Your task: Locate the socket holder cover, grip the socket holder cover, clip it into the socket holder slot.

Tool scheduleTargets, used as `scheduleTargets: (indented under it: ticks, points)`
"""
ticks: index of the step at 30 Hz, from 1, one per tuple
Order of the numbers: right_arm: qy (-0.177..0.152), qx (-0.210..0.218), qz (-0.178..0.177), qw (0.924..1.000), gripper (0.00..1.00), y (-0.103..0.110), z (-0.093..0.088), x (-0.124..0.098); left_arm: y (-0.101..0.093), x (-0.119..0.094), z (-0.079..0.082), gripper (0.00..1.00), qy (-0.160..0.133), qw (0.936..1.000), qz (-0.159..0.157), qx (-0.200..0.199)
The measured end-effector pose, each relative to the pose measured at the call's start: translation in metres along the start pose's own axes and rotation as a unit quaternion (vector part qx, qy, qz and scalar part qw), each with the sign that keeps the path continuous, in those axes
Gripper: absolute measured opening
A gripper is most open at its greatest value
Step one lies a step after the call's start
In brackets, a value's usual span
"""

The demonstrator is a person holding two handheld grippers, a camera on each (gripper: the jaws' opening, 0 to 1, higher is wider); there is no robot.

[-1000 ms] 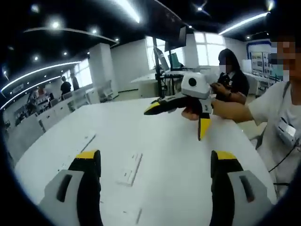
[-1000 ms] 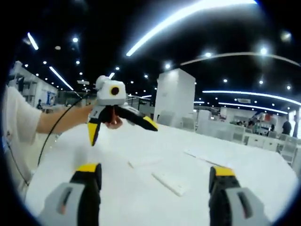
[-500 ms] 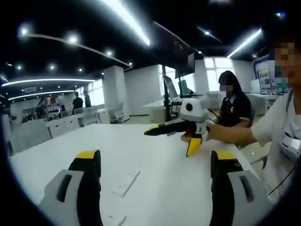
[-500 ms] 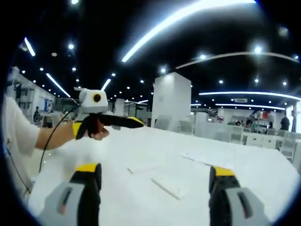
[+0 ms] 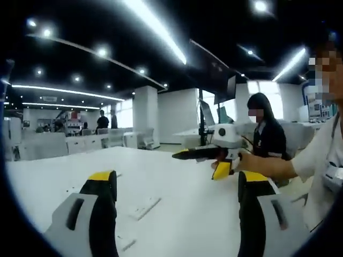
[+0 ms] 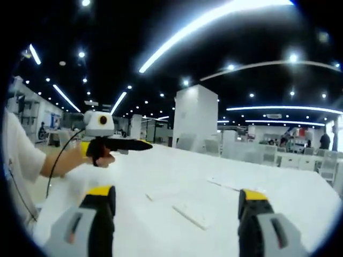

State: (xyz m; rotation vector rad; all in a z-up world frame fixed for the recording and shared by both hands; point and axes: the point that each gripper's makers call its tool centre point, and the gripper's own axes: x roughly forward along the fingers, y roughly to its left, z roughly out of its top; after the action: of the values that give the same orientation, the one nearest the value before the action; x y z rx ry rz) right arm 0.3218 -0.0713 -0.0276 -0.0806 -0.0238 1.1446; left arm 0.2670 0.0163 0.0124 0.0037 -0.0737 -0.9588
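smooth white table (image 5: 182, 187), flat rectangular white cover (image 5: 144, 208), both grippers' fingers spread

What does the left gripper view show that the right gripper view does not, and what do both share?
Left gripper view alone: a seated person in dark clothes behind the right gripper, and a dark monitor on a stand.

Right gripper view alone: a broad white pillar beyond the table, and the left gripper held up by a hand.

Both: the white table with flat white parts lying on it, such as this strip and this plate; ceiling light strips; each view's own open fingers.
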Motion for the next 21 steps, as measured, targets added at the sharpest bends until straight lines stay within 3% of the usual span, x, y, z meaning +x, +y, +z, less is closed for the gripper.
scheduleTargets:
  ticks: [10,16,21]
  points:
    - [-0.003,0.002,-0.001,1.0000,0.95,-0.009,0.003,0.001,0.003,-0.011,0.002,0.94,-0.023,0.9993,0.025,0.013]
    - [-0.004,0.002,-0.001,1.0000,0.95,-0.011,0.004,0.000,0.009,-0.016,-0.004,0.95,-0.031,0.9988,0.038,-0.005]
    - [-0.004,-0.002,-0.002,1.0000,0.95,-0.009,0.005,0.000,0.022,-0.026,0.005,0.95,-0.063,0.9952,0.073,-0.016]
